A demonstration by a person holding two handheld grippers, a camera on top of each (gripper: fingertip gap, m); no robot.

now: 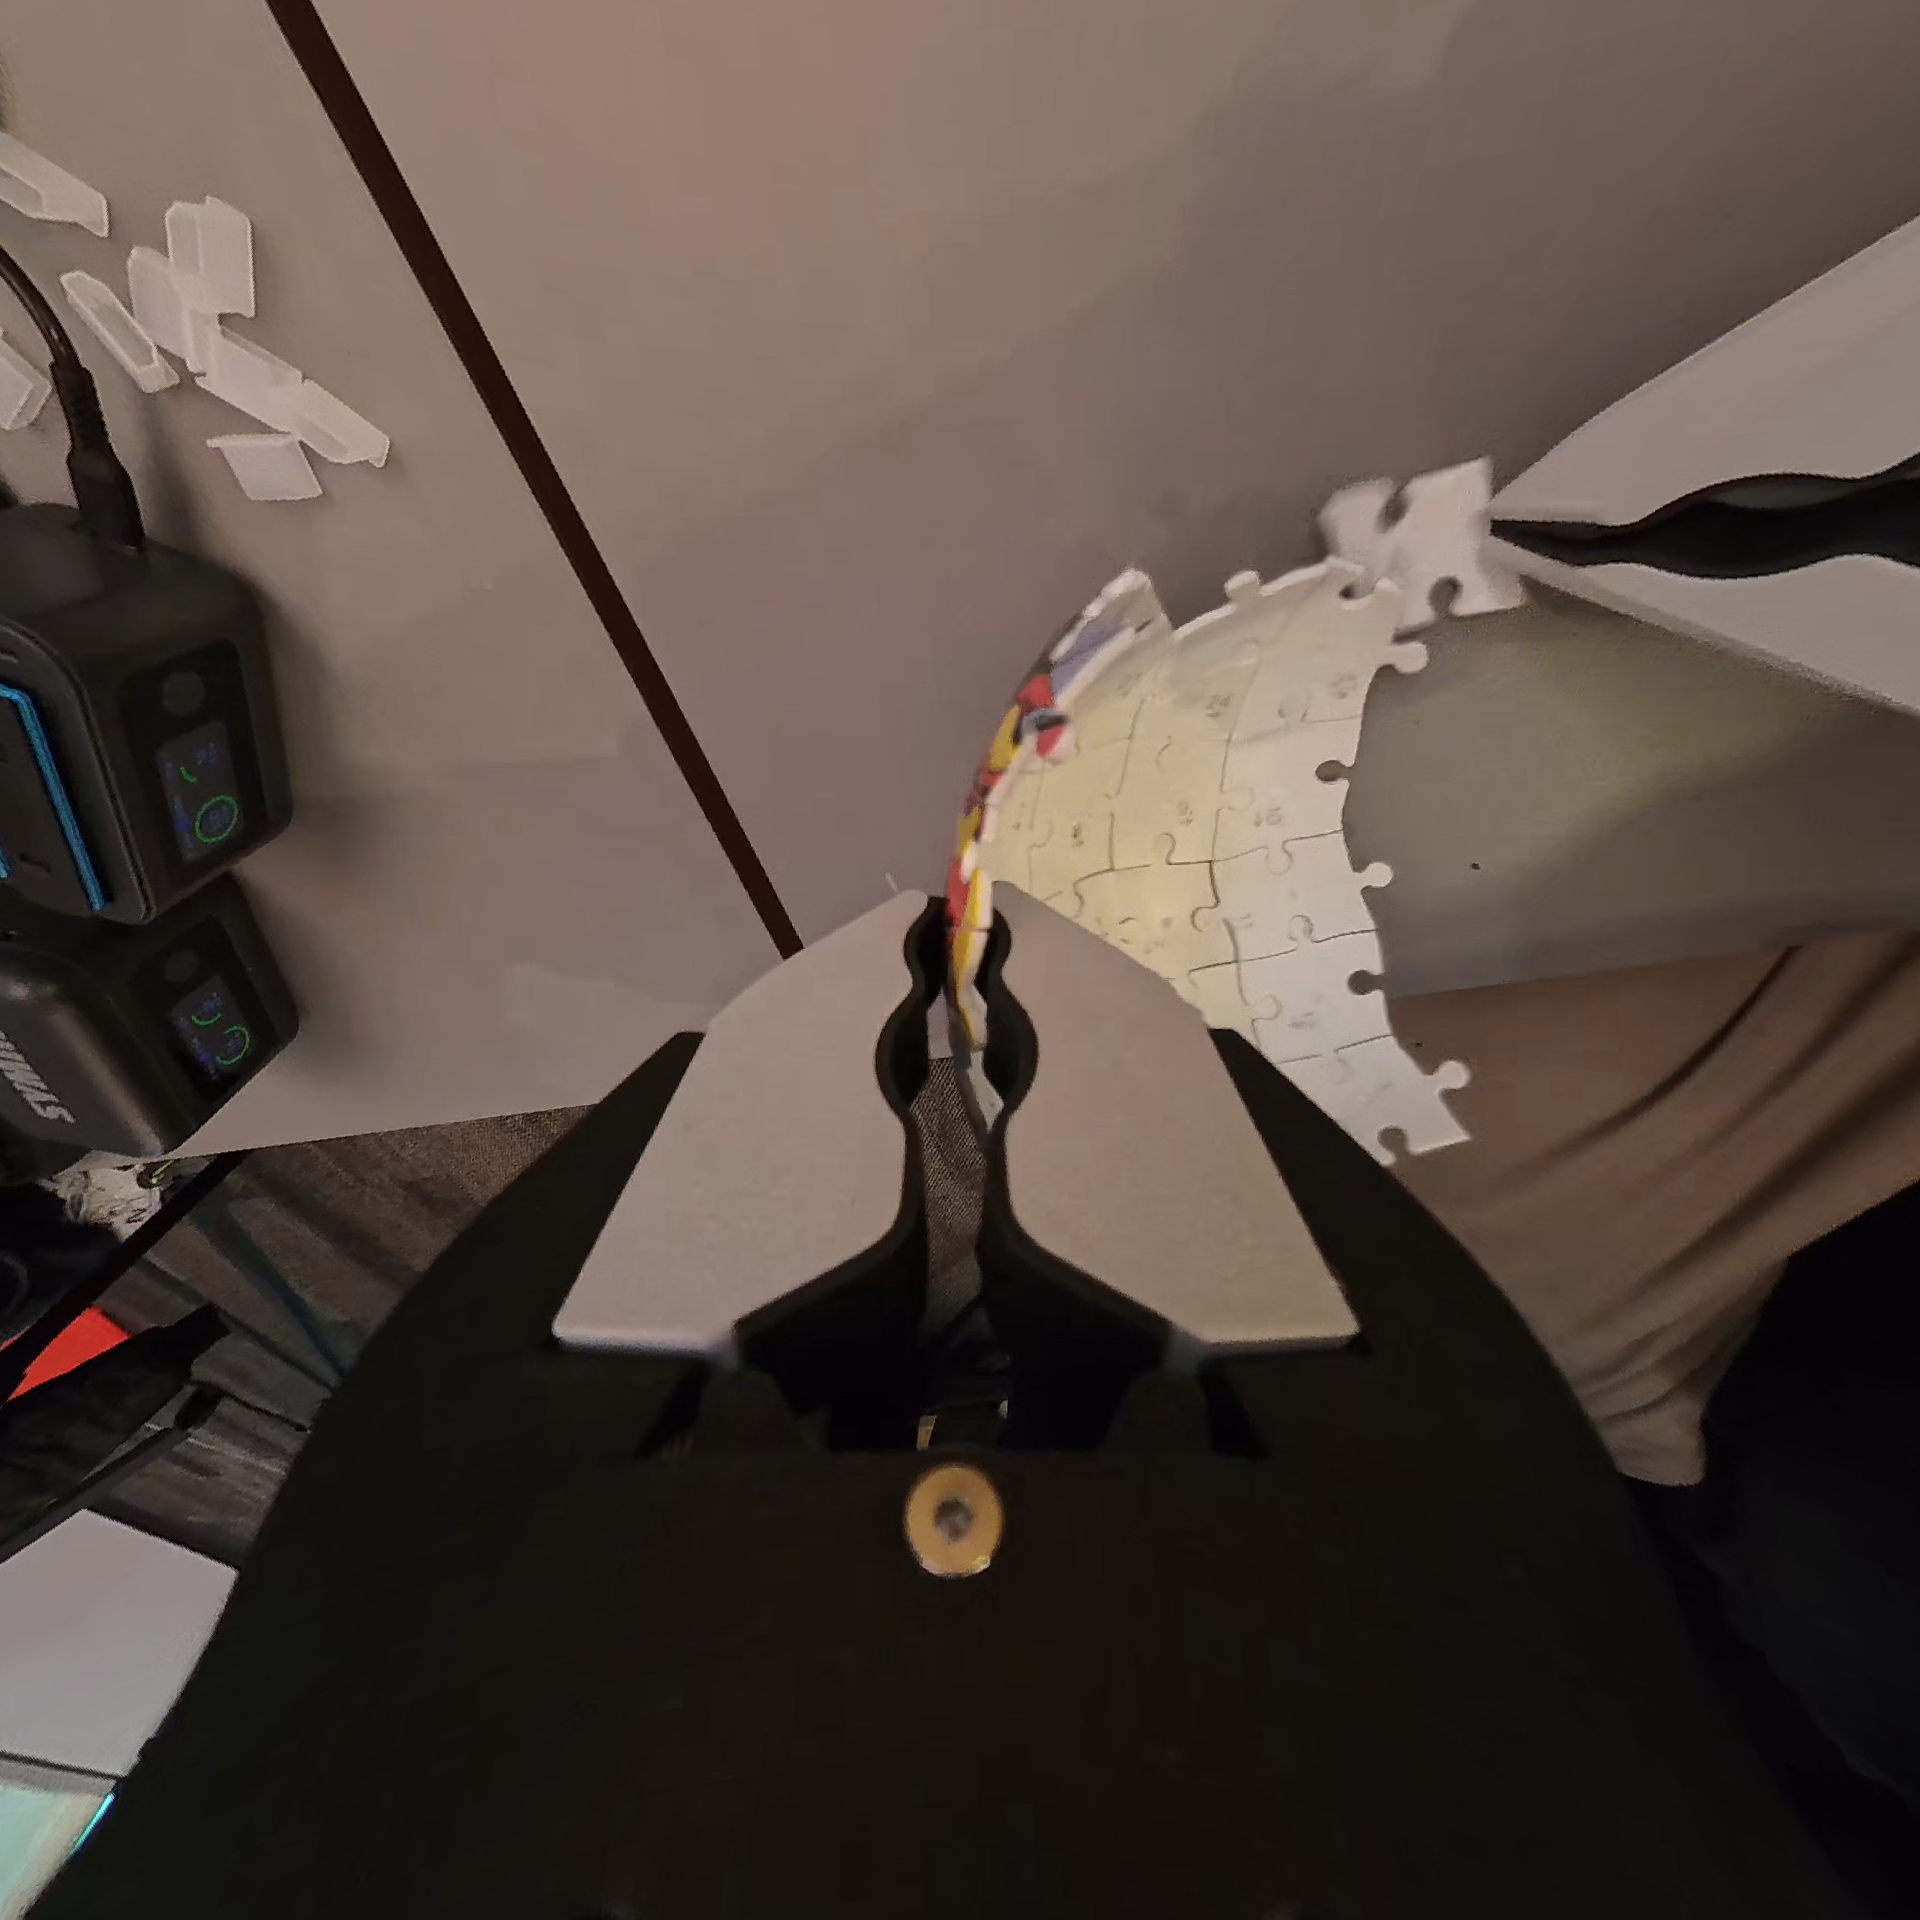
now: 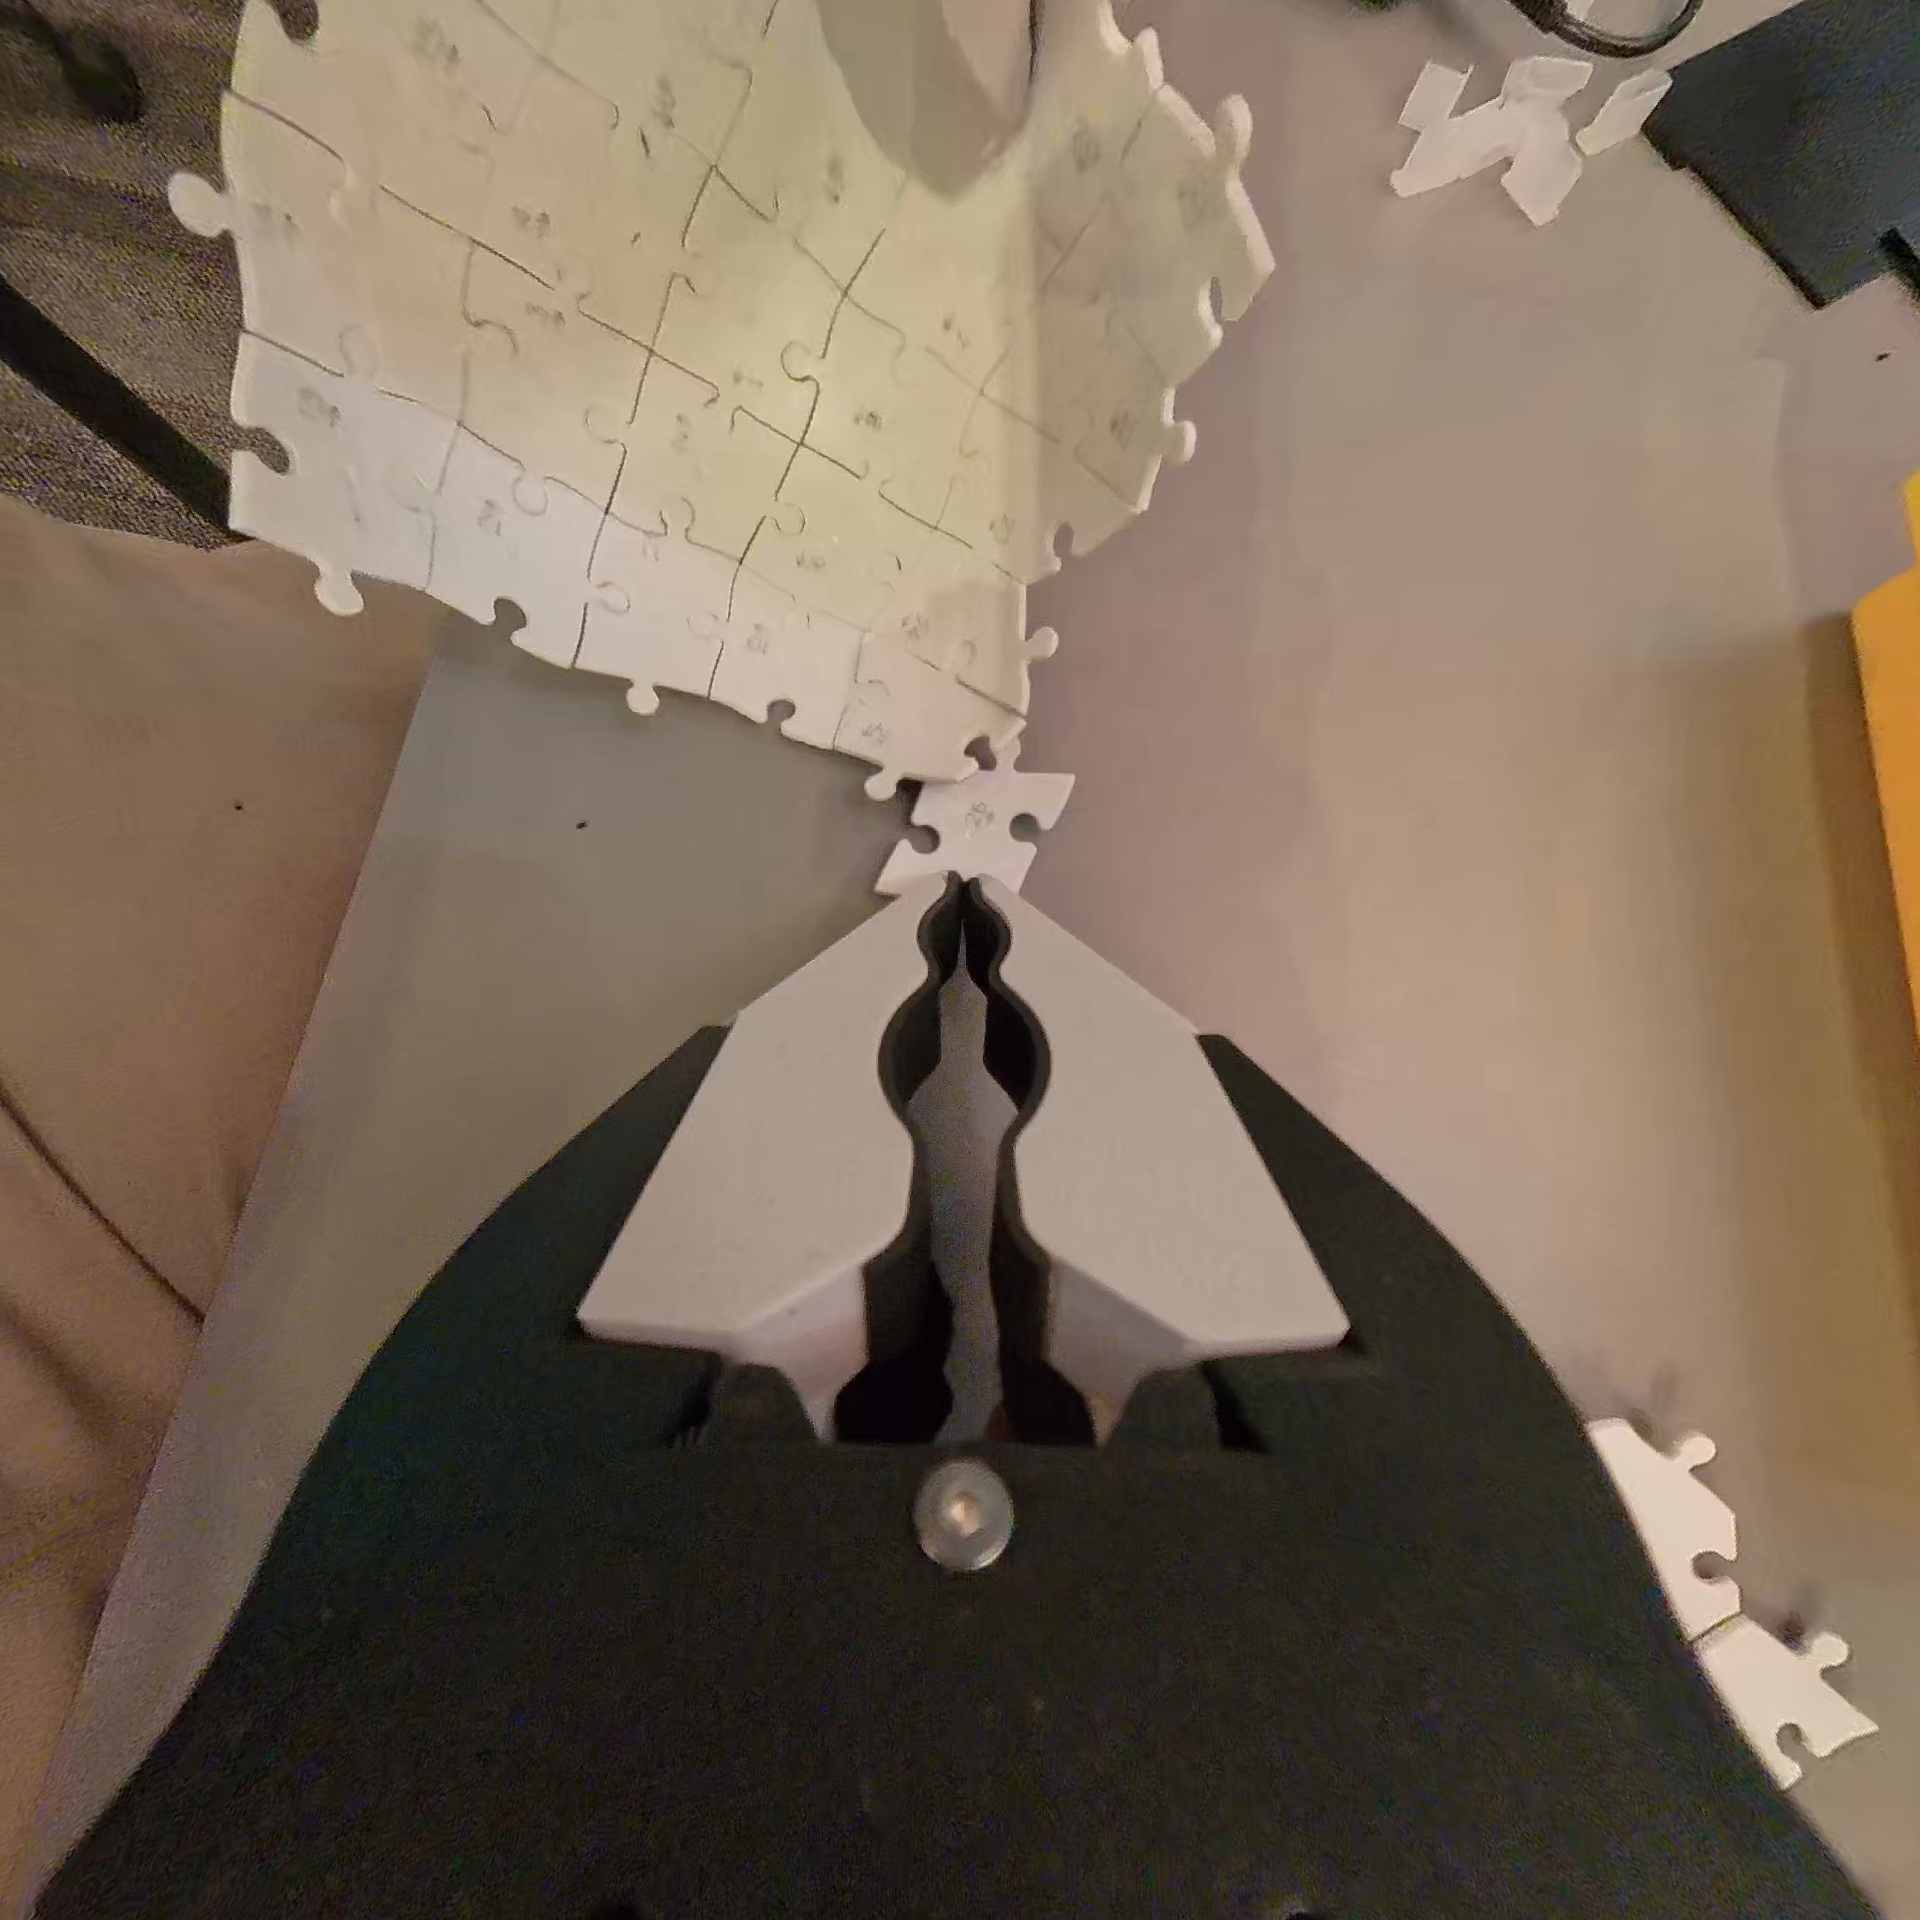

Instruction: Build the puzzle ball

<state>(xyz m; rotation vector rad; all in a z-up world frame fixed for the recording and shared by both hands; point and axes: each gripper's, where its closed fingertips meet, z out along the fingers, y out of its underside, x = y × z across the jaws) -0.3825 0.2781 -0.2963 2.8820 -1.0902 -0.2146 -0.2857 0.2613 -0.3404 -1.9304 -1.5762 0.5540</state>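
The partly built puzzle ball [image 1: 1195,831] is a curved shell of joined pieces, white on the inside and coloured on the outside. My left gripper [image 1: 961,914] is shut on its lower edge and holds it above the table. The shell also fills the upper left of the right wrist view [image 2: 675,364]. My right gripper [image 2: 961,883] is shut on a single white puzzle piece [image 2: 977,826] and holds it against the shell's jagged rim. In the left wrist view that piece [image 1: 1423,551] sits at the shell's top edge, at the tips of the right gripper [image 1: 1507,530].
Loose white puzzle pieces lie on the grey table at the far left [image 1: 218,343], at the top right [image 2: 1507,135] and at the lower right [image 2: 1714,1579]. Two black devices with small lit screens [image 1: 135,727] stand at the left. A person's beige clothing [image 2: 156,831] is close by. The grippers' ends are close to 11 cm from one another.
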